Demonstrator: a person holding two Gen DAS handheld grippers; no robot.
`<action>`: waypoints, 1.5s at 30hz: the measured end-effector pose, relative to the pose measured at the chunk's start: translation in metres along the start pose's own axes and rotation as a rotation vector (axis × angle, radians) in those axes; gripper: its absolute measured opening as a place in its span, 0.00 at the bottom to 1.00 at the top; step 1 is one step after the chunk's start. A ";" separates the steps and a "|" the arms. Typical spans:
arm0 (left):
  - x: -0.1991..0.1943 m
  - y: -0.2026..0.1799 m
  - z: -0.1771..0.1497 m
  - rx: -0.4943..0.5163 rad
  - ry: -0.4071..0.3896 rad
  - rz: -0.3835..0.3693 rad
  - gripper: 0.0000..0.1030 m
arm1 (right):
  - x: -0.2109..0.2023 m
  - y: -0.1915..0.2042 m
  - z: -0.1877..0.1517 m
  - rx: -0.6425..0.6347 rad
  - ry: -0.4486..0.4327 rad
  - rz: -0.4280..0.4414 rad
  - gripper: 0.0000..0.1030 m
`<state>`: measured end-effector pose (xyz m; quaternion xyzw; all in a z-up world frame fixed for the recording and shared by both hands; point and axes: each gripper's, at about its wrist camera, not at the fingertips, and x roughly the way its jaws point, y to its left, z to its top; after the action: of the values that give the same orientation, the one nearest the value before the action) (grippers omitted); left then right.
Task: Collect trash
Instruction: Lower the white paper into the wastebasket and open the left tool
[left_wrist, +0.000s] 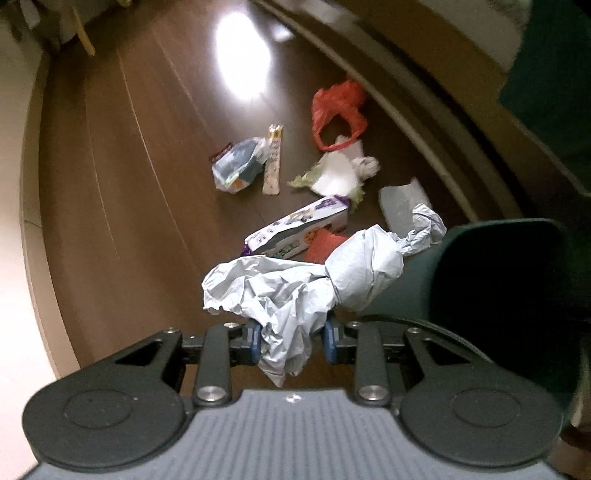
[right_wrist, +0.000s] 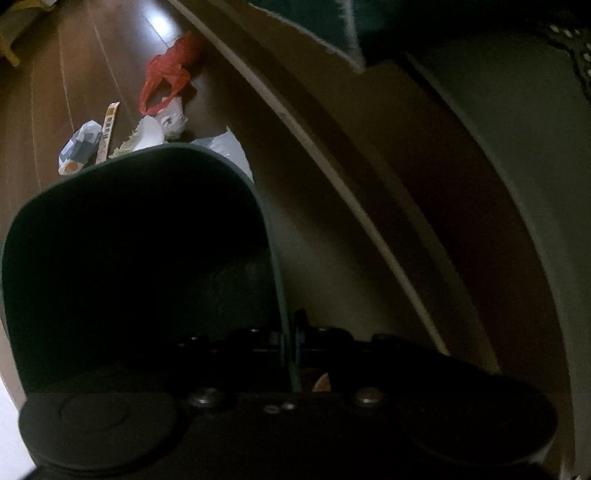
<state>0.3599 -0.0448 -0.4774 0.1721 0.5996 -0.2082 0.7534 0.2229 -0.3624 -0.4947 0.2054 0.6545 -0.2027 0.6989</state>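
My left gripper (left_wrist: 293, 339) is shut on a crumpled grey plastic bag (left_wrist: 314, 280), lifted high over the dark wood floor. To its right stands a dark green bin (left_wrist: 498, 277), mouth open. My right gripper (right_wrist: 290, 343) is shut on the bin's (right_wrist: 129, 258) thin rim. Trash lies on the floor below: a purple-and-white box (left_wrist: 299, 229), an orange piece (left_wrist: 325, 245), a clear packet (left_wrist: 236, 164), a long wrapper (left_wrist: 272, 162), white paper on a leaf (left_wrist: 336, 173), a grey wrapper (left_wrist: 399, 206) and a red bag (left_wrist: 338, 110). The red bag (right_wrist: 166, 74) and the packet (right_wrist: 79, 147) also show beyond the bin.
A long wooden furniture edge (left_wrist: 406, 122) runs along the right of the trash. A pale wall (left_wrist: 14, 258) borders the floor at the left. A bright glare (left_wrist: 243, 62) lies on the floor beyond the litter.
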 end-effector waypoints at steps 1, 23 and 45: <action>-0.012 -0.003 0.000 0.012 -0.002 -0.008 0.28 | -0.001 0.004 0.000 0.011 0.003 -0.001 0.04; -0.001 -0.114 -0.018 0.267 0.229 -0.179 0.29 | 0.004 0.030 -0.008 0.121 0.137 0.002 0.04; -0.001 -0.114 0.007 0.168 0.274 -0.216 0.70 | 0.007 0.021 -0.002 0.083 0.179 0.052 0.04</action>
<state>0.3059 -0.1459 -0.4757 0.1955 0.6920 -0.3117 0.6211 0.2330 -0.3436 -0.5014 0.2682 0.6998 -0.1921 0.6336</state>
